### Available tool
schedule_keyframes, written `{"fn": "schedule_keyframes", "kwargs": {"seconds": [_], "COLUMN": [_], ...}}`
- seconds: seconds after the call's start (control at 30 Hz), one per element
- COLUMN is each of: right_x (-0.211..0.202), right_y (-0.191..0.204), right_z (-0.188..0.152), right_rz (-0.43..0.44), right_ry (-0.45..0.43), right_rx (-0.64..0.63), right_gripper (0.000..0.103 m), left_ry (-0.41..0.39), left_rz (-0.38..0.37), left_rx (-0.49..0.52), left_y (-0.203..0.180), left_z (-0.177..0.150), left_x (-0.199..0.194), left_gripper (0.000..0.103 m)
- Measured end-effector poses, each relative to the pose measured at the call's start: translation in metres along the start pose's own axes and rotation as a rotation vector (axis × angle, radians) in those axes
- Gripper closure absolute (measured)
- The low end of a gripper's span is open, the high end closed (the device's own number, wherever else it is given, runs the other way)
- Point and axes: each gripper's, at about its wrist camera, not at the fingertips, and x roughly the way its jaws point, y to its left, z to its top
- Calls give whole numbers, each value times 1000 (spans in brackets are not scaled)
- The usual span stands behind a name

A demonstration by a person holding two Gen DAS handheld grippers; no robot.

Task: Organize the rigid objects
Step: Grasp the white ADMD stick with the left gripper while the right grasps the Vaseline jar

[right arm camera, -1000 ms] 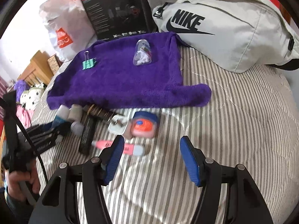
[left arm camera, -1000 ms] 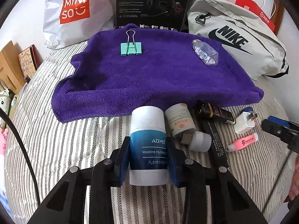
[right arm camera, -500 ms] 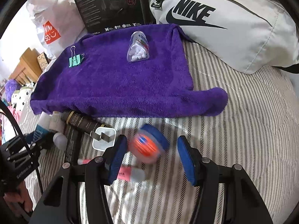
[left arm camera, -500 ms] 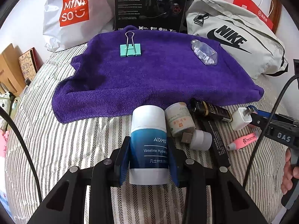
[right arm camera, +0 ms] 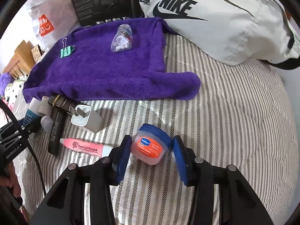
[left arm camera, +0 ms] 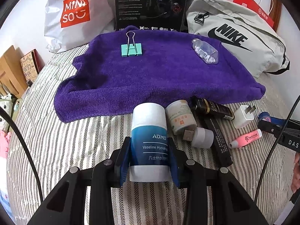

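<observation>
My left gripper (left arm camera: 149,156) is shut on a blue and white Vaseline lotion stick (left arm camera: 149,140), upright just in front of the purple towel (left arm camera: 150,75). A green binder clip (left arm camera: 131,49) and a clear pill bottle (left arm camera: 205,51) lie on the towel. My right gripper (right arm camera: 151,158) is open around a small pink balm jar with a blue lid (right arm camera: 151,145) on the striped bedspread; its pads are close to the jar but I cannot tell if they touch. The right gripper also shows at the left wrist view's right edge (left arm camera: 277,129).
A beige jar (left arm camera: 180,118), a white USB piece (left arm camera: 199,136), a dark bottle (left arm camera: 211,108), a black stick (left arm camera: 219,140), a white charger (right arm camera: 85,120) and a pink earpick (right arm camera: 84,147) lie beside the towel. A Nike bag (right arm camera: 215,18), a black box (left arm camera: 150,5) and a Miniso bag (left arm camera: 75,11) stand behind.
My right gripper moved forward until the pink jar sits between its fingers, and the fingers narrowed. The left gripper keeps its hold on the lotion stick, nearly still.
</observation>
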Motion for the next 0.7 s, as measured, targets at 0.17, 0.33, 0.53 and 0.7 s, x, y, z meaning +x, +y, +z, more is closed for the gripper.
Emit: {"fn": "schedule_keyframes", "kwargs": {"seconds": [0.17, 0.33, 0.53, 0.7], "right_x": [-1, -6, -6, -3], "right_y": [3, -1, -4, -1], "right_z": [-2, -5, -8, -6], "right_rz": [-14, -61, -64, -58], "right_ry": [-18, 17, 3, -26], "right_rx": [-10, -17, -10, -20], "right_gripper": [58, 58, 57, 58], "left_ry": [-2, -6, -6, -13], "left_rz": [0, -2, 2, -14], "left_rx": [4, -1, -1, -31], "left_y": [0, 0, -1, 2], "left_z": [-1, -1, -1, -1], "left_x": [0, -1, -1, -3], "left_gripper": [68, 68, 68, 69]}}
